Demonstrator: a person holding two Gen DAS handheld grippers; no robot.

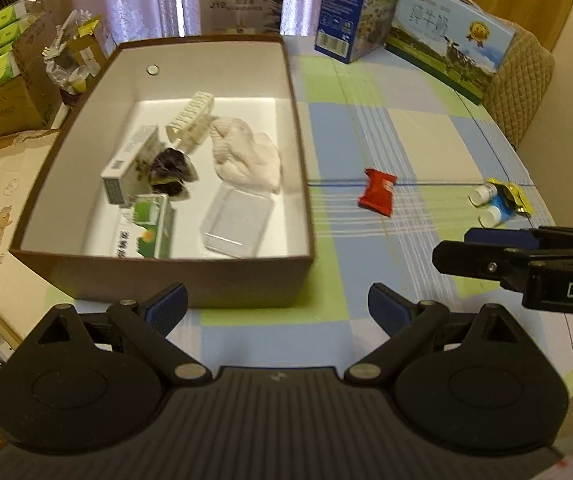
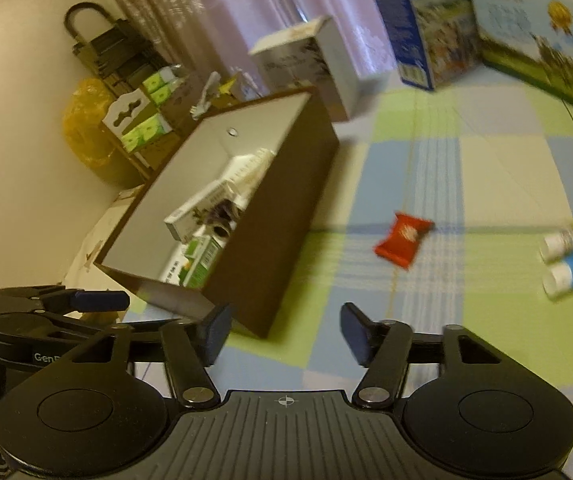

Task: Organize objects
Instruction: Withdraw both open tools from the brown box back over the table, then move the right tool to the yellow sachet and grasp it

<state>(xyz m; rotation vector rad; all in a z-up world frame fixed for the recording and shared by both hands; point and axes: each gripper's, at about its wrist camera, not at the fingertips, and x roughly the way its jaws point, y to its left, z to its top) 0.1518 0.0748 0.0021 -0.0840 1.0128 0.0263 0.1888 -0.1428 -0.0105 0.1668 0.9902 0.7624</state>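
A brown box with a white inside sits on the checked tablecloth. It holds a white hair claw, a white cloth, a clear plastic tray, two small cartons and a dark wrapper. A red snack packet lies on the cloth right of the box, also in the right wrist view. Two small blue-and-white bottles and a yellow packet lie further right. My left gripper is open and empty before the box. My right gripper is open and empty, short of the red packet.
Large milk cartons and a grey box stand at the table's far edge. A quilted chair back is at the right. Cardboard boxes and clutter fill the floor at the left. The brown box is left of my right gripper.
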